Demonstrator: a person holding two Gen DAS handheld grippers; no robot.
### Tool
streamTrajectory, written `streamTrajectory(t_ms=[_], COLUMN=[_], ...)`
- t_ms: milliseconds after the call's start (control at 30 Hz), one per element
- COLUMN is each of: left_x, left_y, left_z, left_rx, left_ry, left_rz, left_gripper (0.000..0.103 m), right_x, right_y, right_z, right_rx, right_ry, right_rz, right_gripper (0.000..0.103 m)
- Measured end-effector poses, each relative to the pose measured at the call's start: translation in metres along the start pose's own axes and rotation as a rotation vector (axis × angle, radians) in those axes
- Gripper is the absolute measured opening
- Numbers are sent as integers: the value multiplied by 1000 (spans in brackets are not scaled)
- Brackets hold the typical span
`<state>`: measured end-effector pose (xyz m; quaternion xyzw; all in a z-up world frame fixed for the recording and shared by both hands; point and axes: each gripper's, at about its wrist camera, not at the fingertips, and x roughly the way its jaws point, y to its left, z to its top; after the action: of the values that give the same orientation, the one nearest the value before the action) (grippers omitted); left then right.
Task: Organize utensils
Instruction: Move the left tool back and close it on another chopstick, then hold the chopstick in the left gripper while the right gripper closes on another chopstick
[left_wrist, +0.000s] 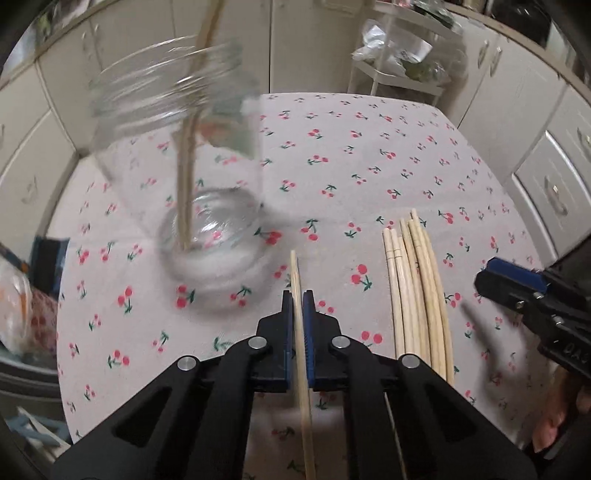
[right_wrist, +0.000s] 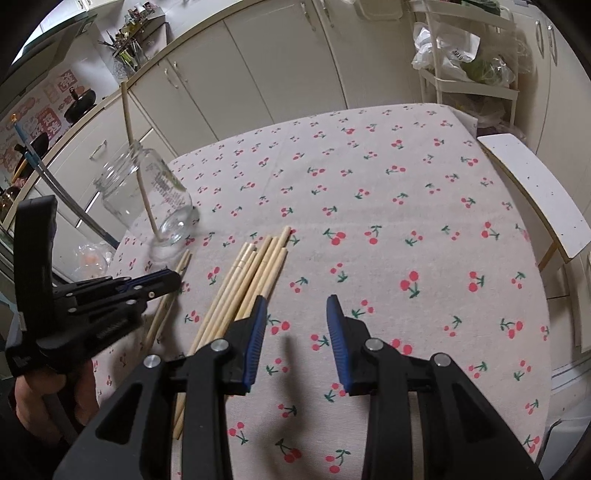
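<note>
A bench covered in a pale cherry-print cloth (right_wrist: 369, 192) carries a loose bundle of pale wooden chopsticks (right_wrist: 251, 280). The left gripper (left_wrist: 297, 295) has its blue-padded jaws pinched shut on a single pale wooden chopstick (left_wrist: 295, 273) lying beside the bundle. The right gripper (right_wrist: 295, 306) hovers over the cloth, jaws partly open and empty. Nearby, a clear glass jar (right_wrist: 155, 195) holds one chopstick upright.
</note>
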<state>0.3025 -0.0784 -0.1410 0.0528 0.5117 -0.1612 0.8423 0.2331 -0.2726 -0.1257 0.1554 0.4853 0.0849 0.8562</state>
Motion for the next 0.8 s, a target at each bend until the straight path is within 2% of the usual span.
streamTrajectory(t_ms=[200, 300, 500, 800], left_x=[6, 12, 4, -1], left_y=[-3, -11, -2, 20], left_z=[13, 14, 6, 1], left_rx=[-6, 18, -7, -69], left_ry=[8, 16, 18, 12], left_rz=[7, 34, 17, -11], left_gripper=[6, 3, 0, 0], right_x=[3, 6, 14, 34], right_y=[2, 5, 12, 25], right_z=[0, 2, 6, 13], right_rx=[4, -7, -16, -36], right_ry=[6, 12, 22, 57], right_rz=[6, 5, -4, -47], right_gripper=[34, 34, 17, 17])
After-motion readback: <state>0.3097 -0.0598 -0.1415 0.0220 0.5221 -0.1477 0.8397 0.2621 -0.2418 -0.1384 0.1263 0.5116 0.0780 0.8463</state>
